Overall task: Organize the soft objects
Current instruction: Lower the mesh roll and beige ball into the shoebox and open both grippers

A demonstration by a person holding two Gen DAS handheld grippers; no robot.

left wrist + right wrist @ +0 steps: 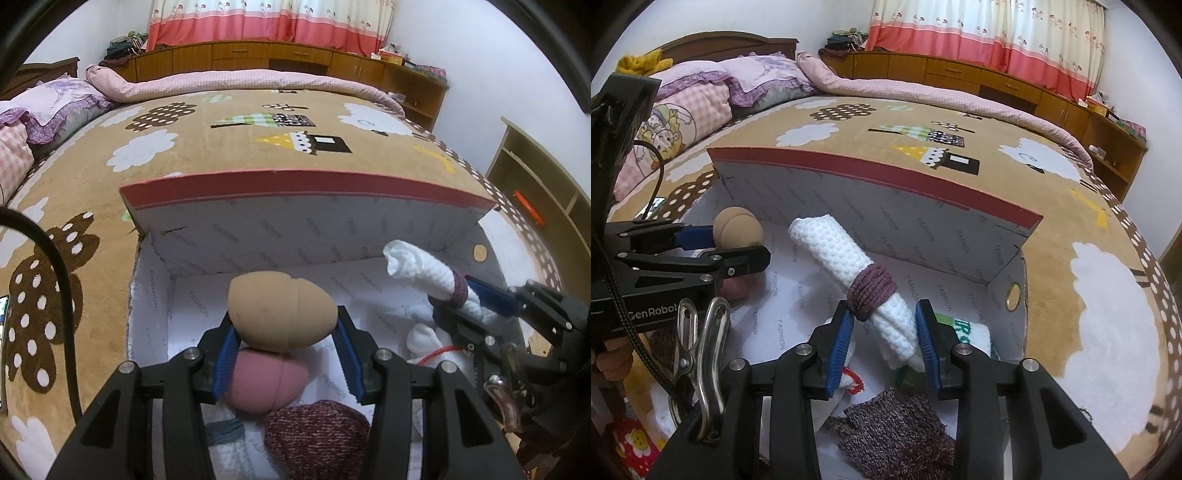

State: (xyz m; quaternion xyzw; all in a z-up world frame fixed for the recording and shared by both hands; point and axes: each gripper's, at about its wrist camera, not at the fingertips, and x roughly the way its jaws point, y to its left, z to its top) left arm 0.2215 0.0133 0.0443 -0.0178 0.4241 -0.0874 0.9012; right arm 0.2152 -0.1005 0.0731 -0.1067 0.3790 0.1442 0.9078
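Note:
An open cardboard box (151,295) with a white printed lining and a red-edged lid (871,173) stands on the bed. My left gripper (284,347) is shut on a tan egg-shaped sponge (280,314), held above a pink sponge (266,384) lying in the box. In the right wrist view the left gripper (738,245) and the tan sponge (738,225) sit at the box's left side. My right gripper (885,306) holds a rolled white towel (831,240) tied with a purple band (871,288), tilted up over the box's right half. The right gripper (465,302) shows there too.
In the box lie a maroon knit piece (317,432), a white roll with a grey-blue band (225,443), a white cloth with green letters (971,332) and a red-trimmed cloth (849,380). A brown patterned blanket (1052,221) surrounds the box. Metal clips (709,354) hang at lower left.

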